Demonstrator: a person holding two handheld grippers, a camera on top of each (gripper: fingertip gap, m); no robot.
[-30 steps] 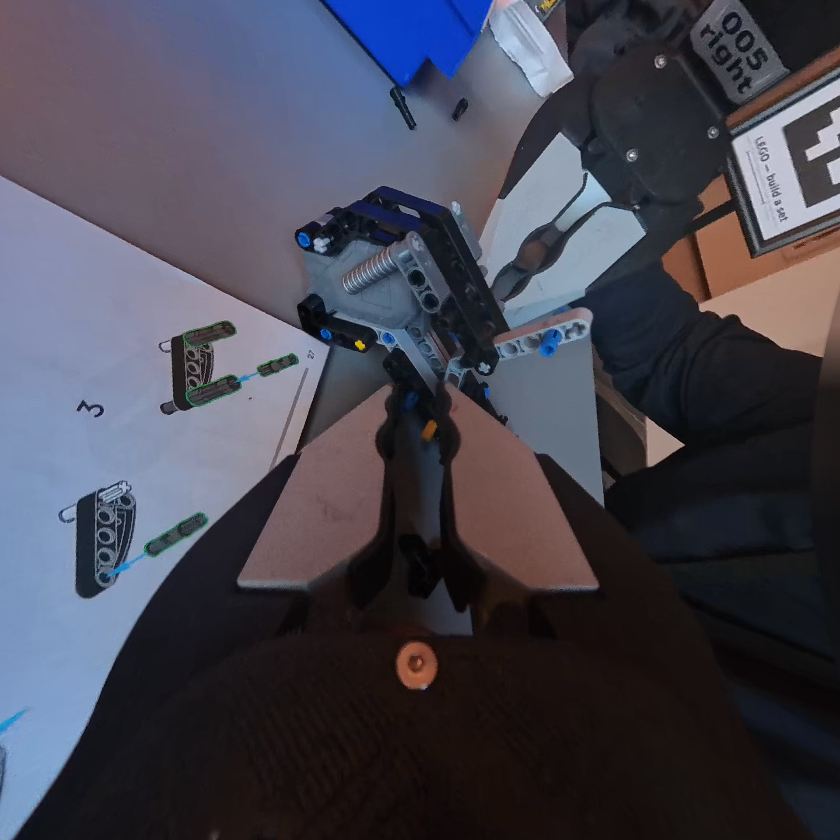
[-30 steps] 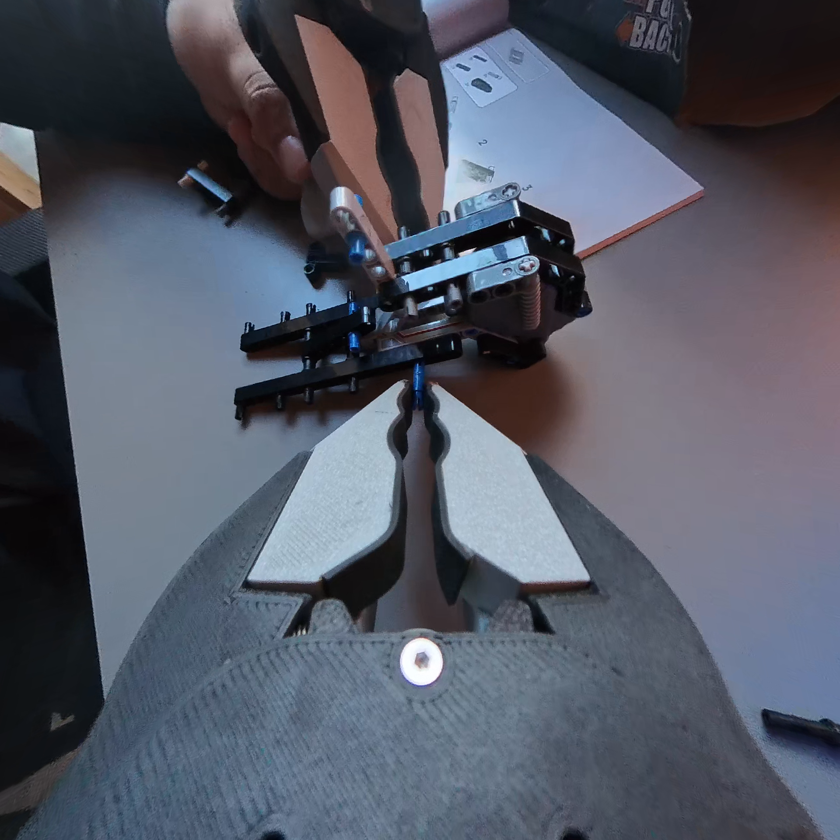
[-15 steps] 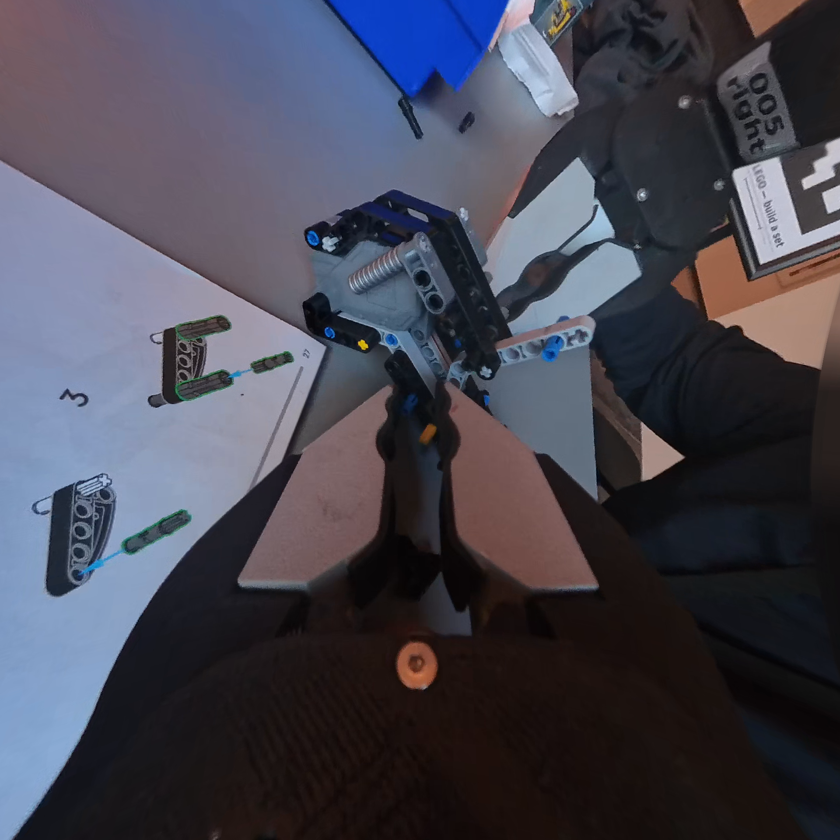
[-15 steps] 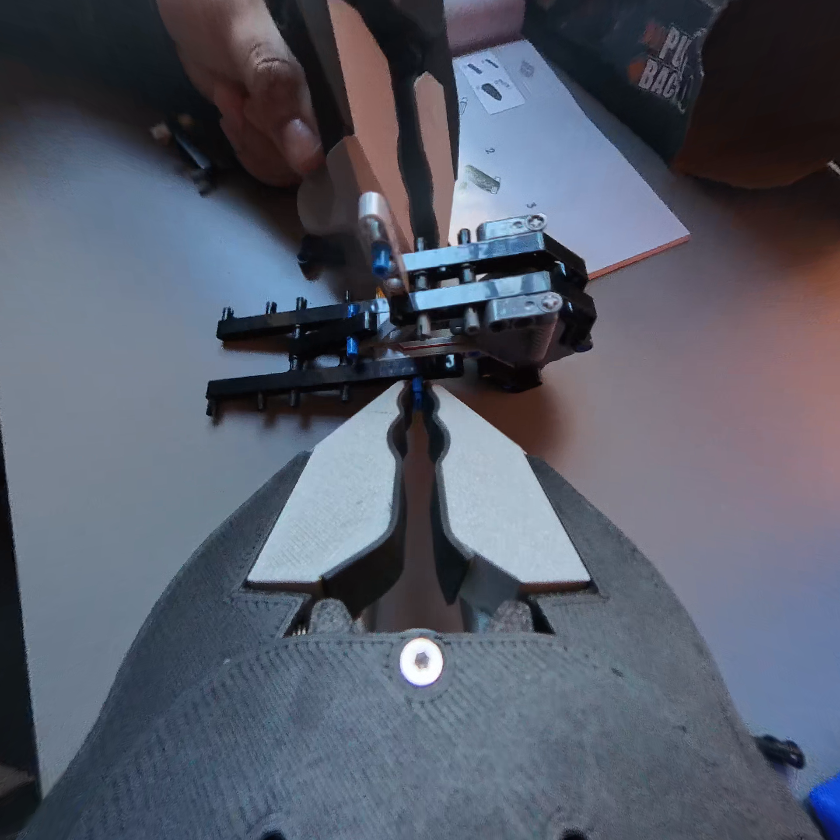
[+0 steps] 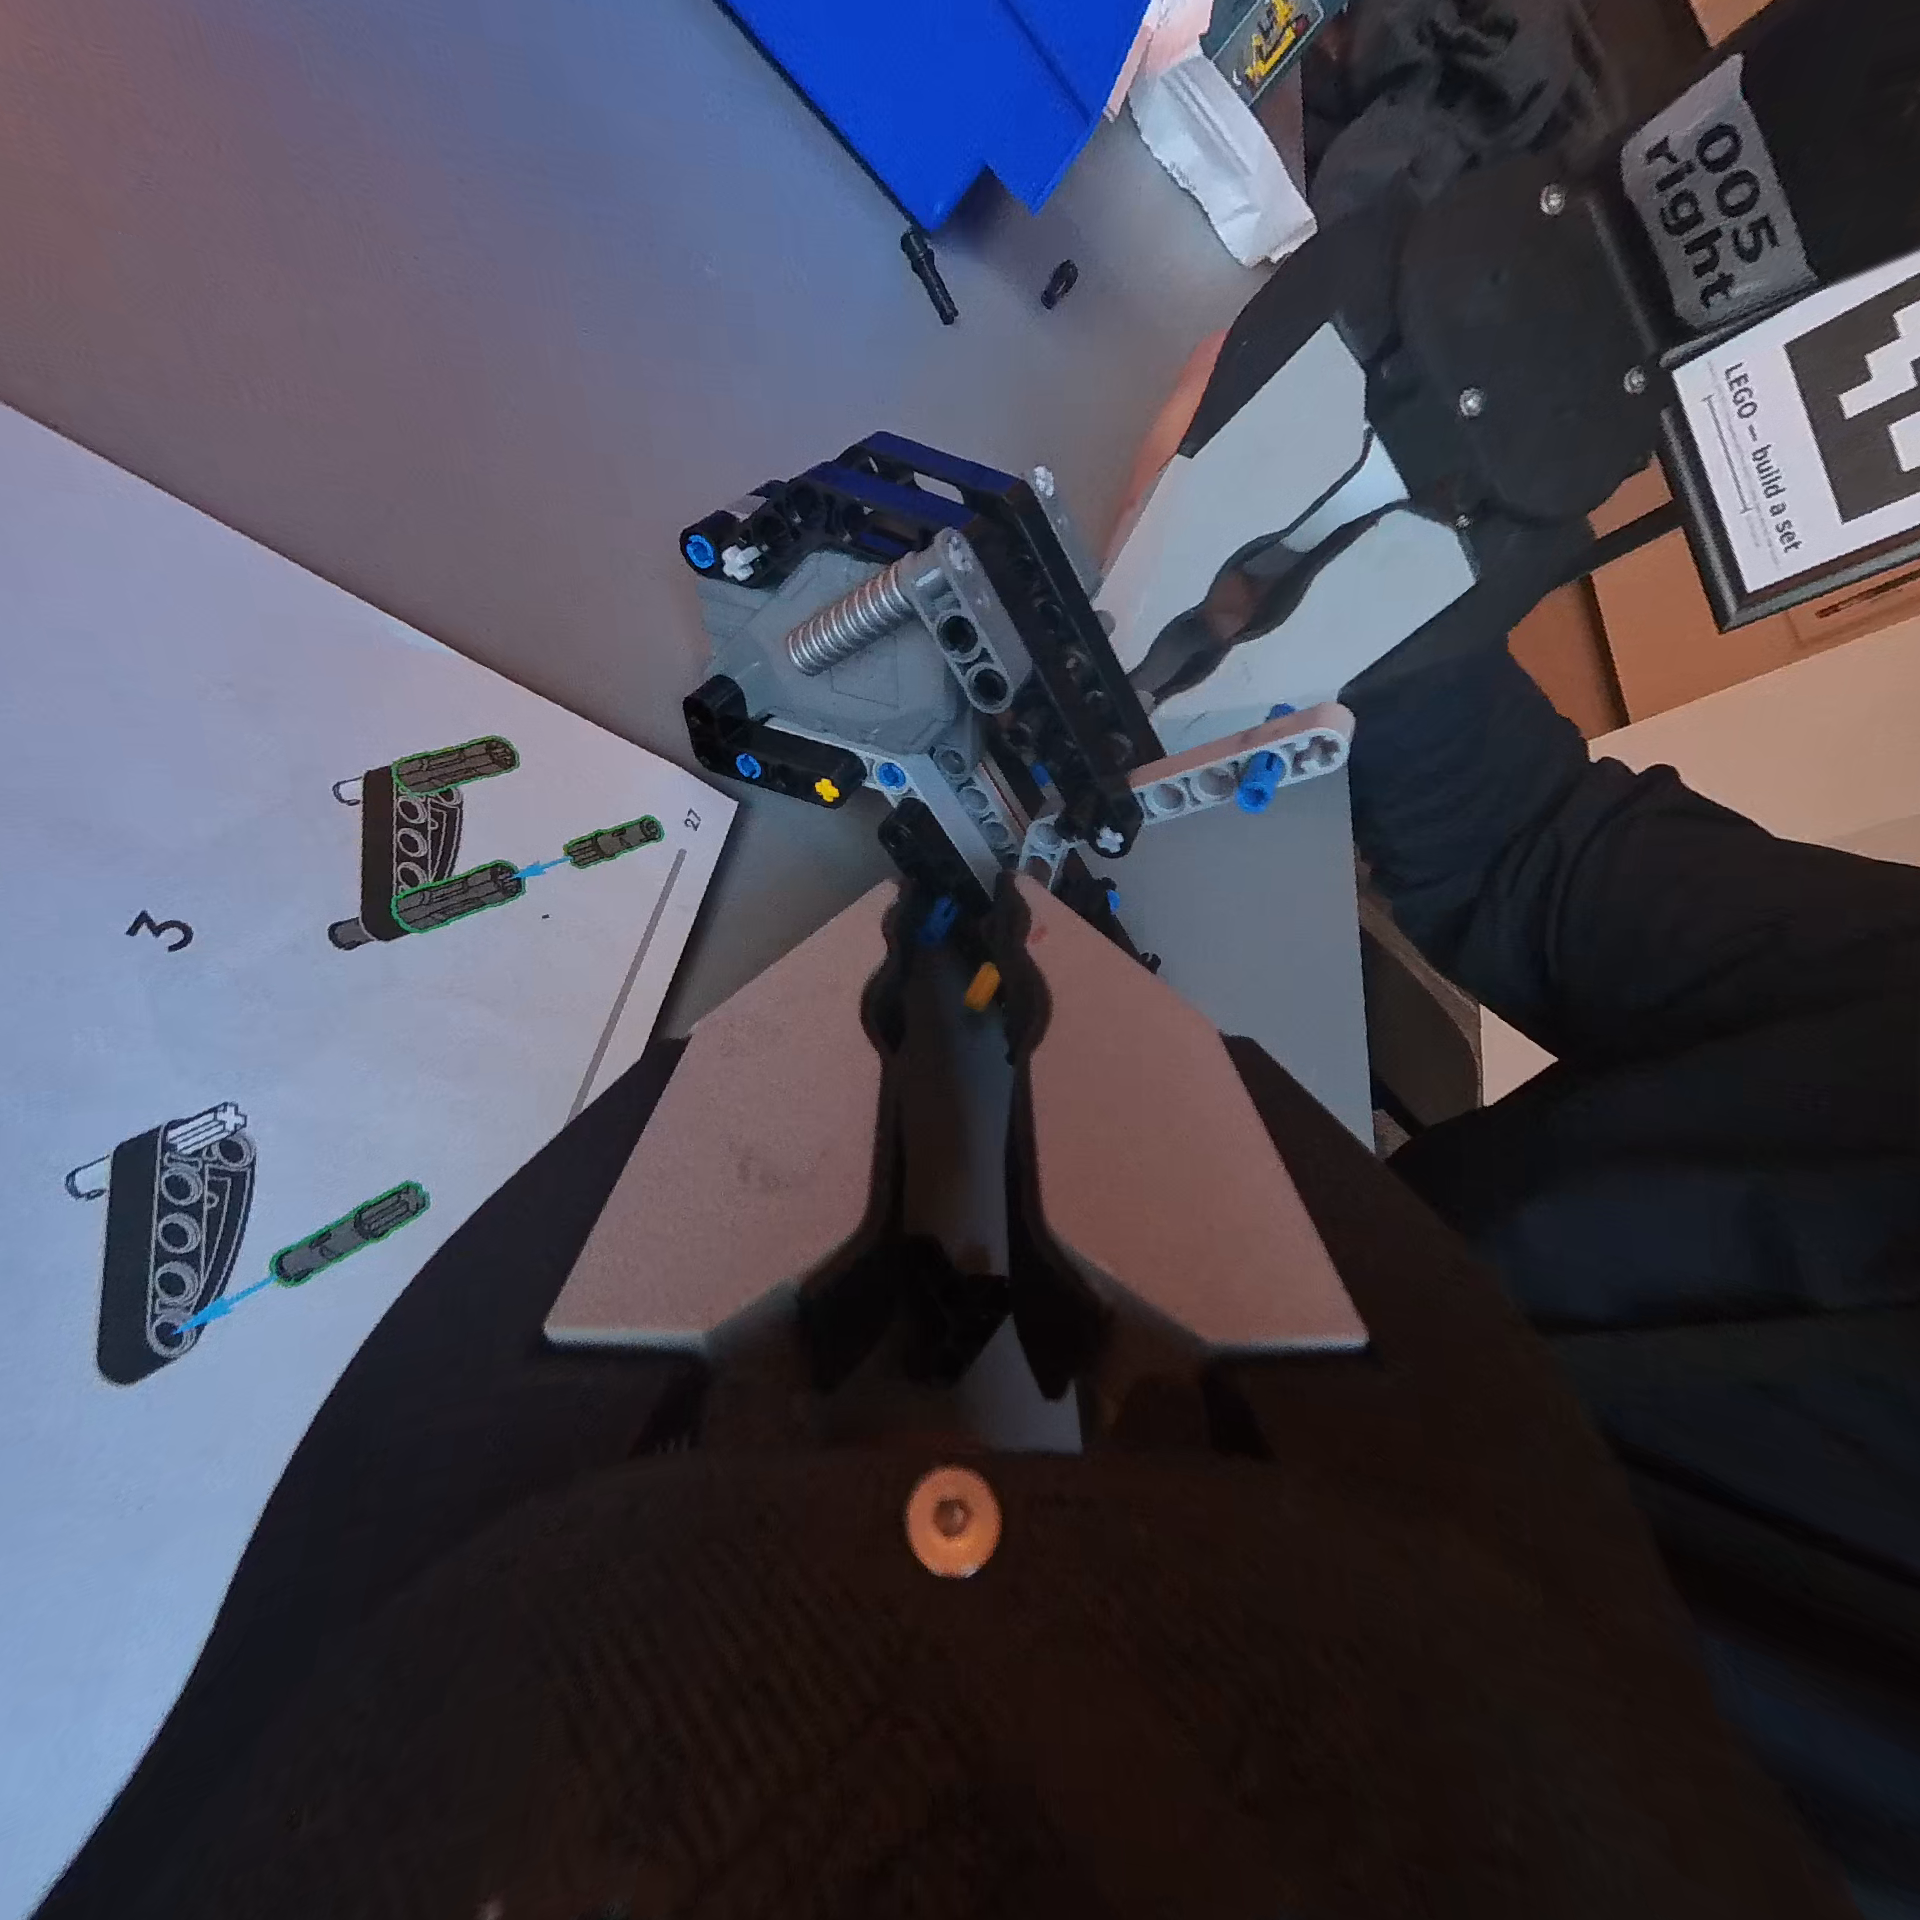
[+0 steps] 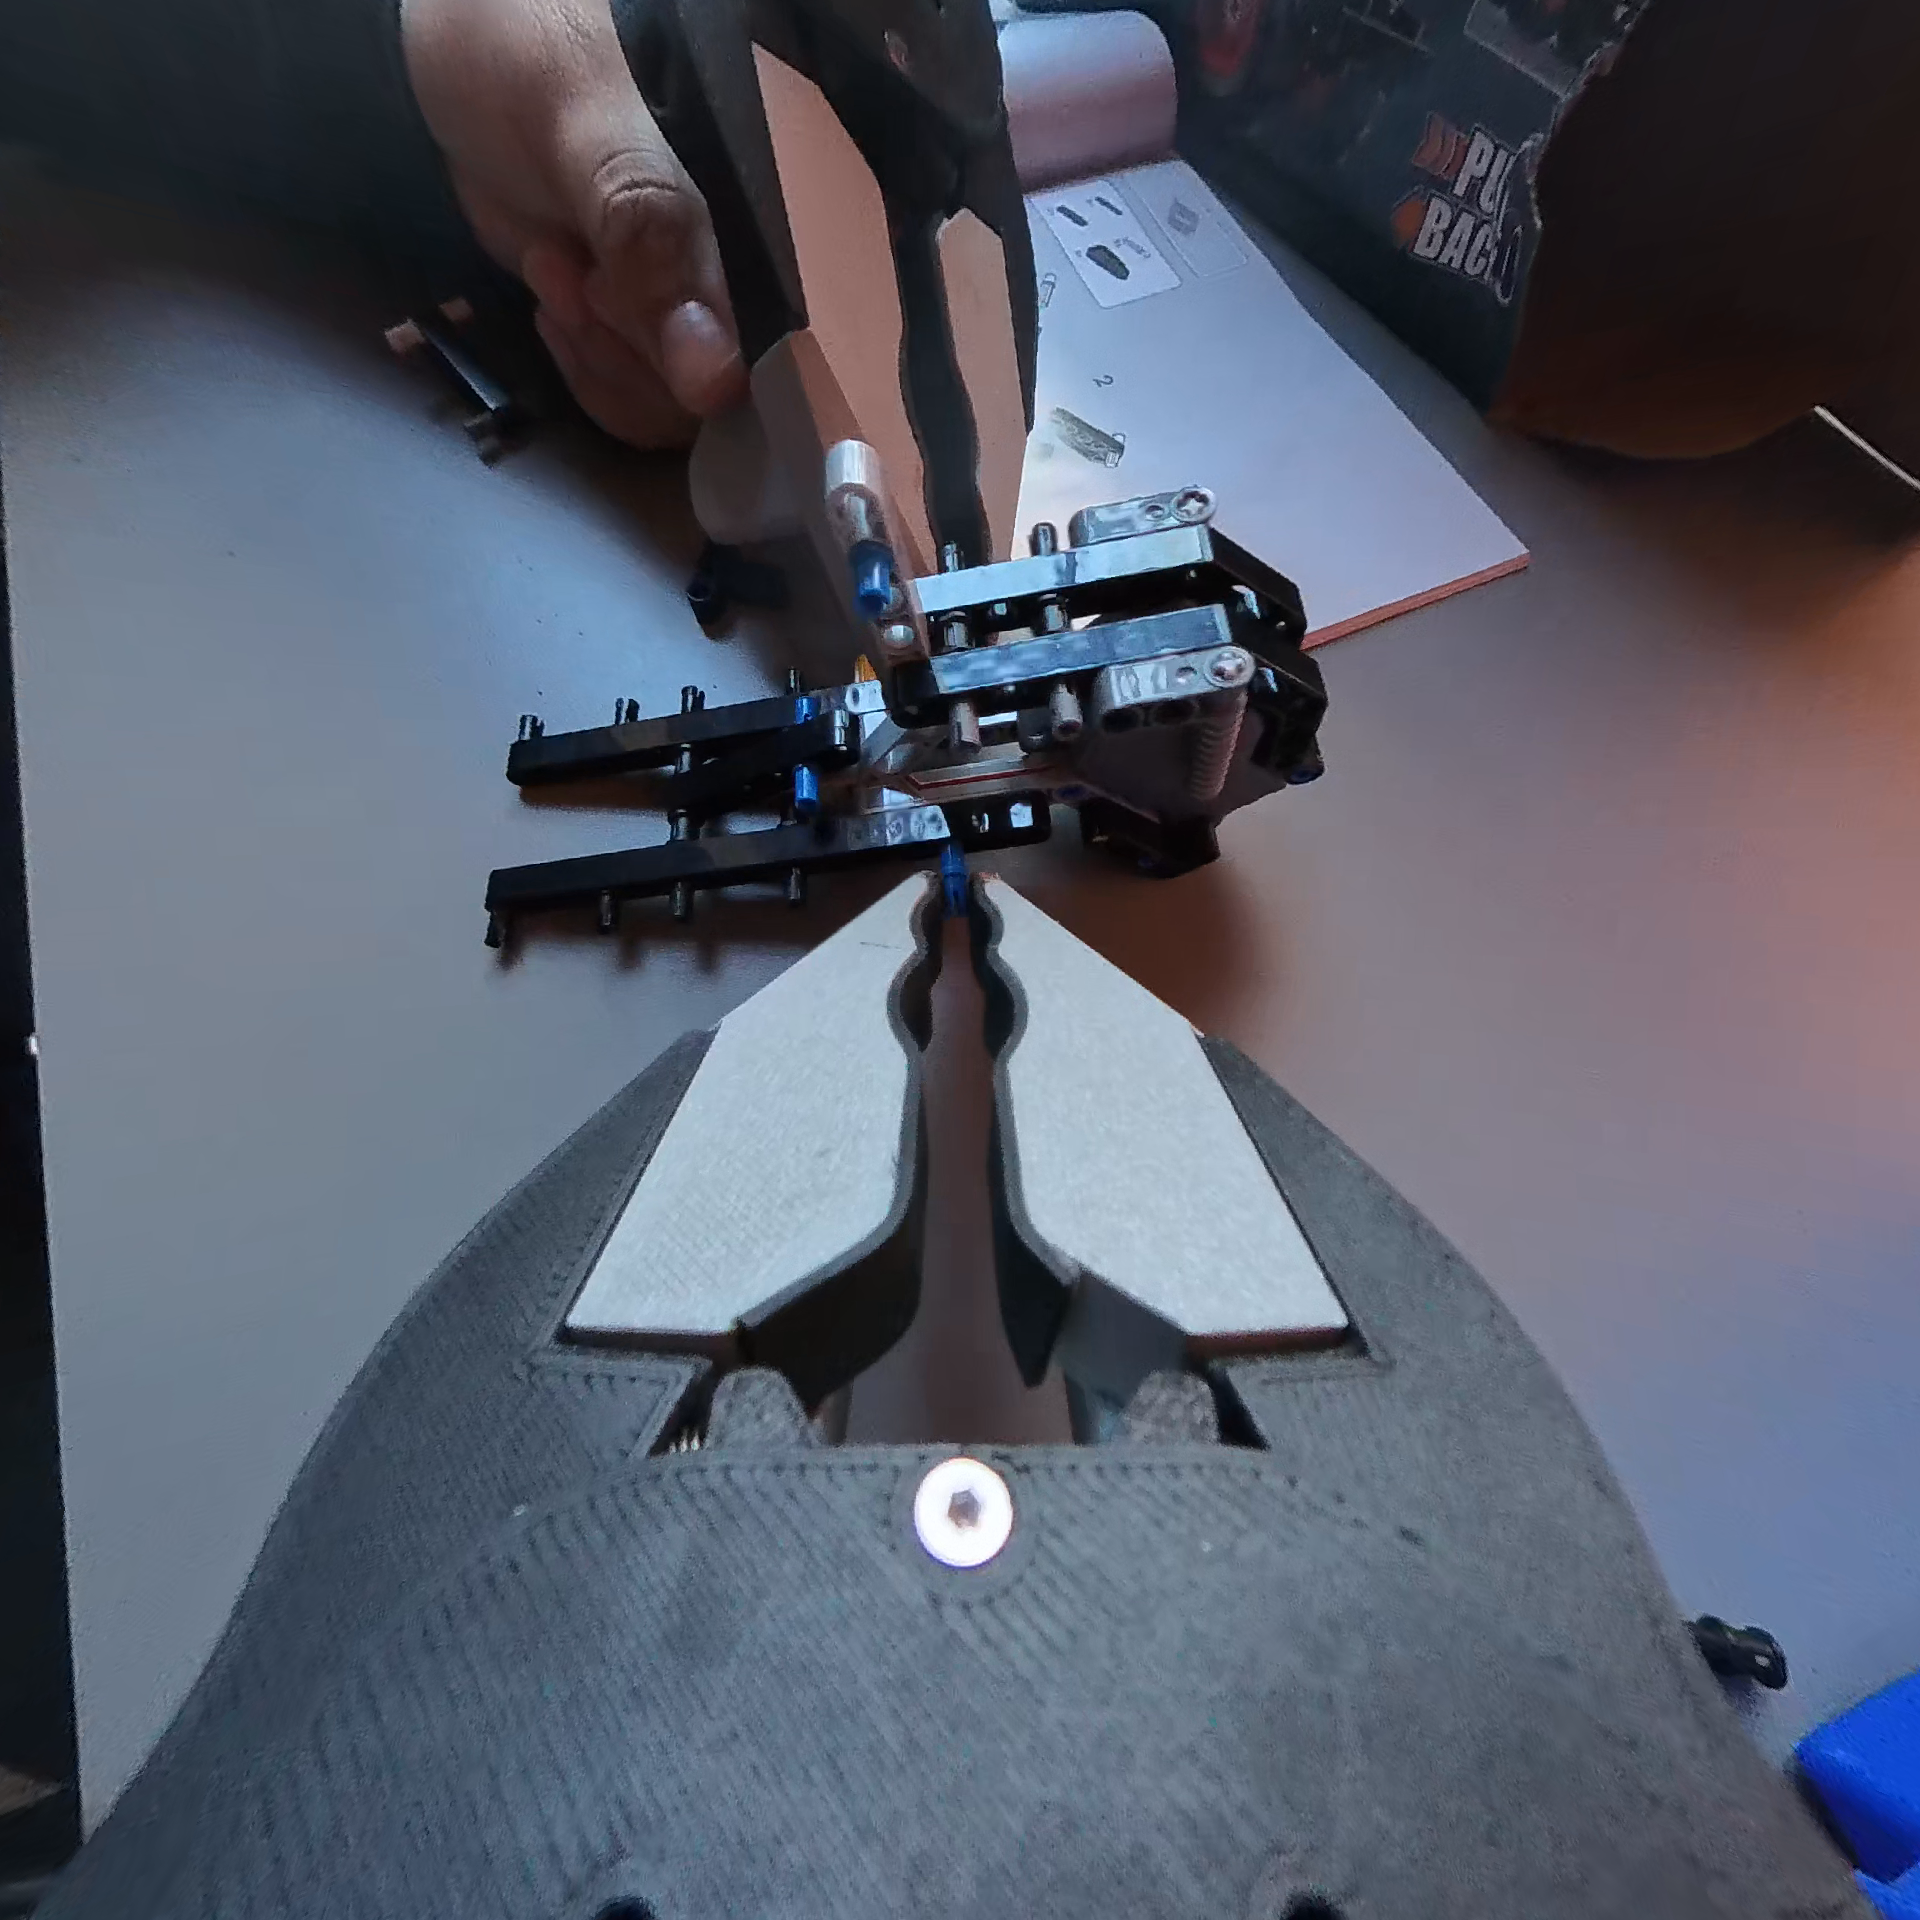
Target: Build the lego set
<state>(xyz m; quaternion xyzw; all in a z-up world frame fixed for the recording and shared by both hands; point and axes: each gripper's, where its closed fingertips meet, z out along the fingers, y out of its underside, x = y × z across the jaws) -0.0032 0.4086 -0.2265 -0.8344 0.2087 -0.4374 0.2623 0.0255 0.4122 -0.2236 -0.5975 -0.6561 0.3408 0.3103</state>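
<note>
Plastic, light and rigid: the lego assembly (image 6: 935, 717) lies at twelve o'clock, left gripper (image 5: 956, 914) clamping its beams. Right gripper (image 6: 954, 894) pinches a small, slippery blue pin (image 6: 952, 873), best held mid-shaft.

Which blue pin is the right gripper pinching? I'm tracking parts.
The blue pin between the right gripper tips, beside the lower black beam; others sit in beams.

Right gripper (image 6: 954, 902) pinches a blue pin (image 6: 952, 879) against the lego assembly (image 6: 1039, 717).
</note>
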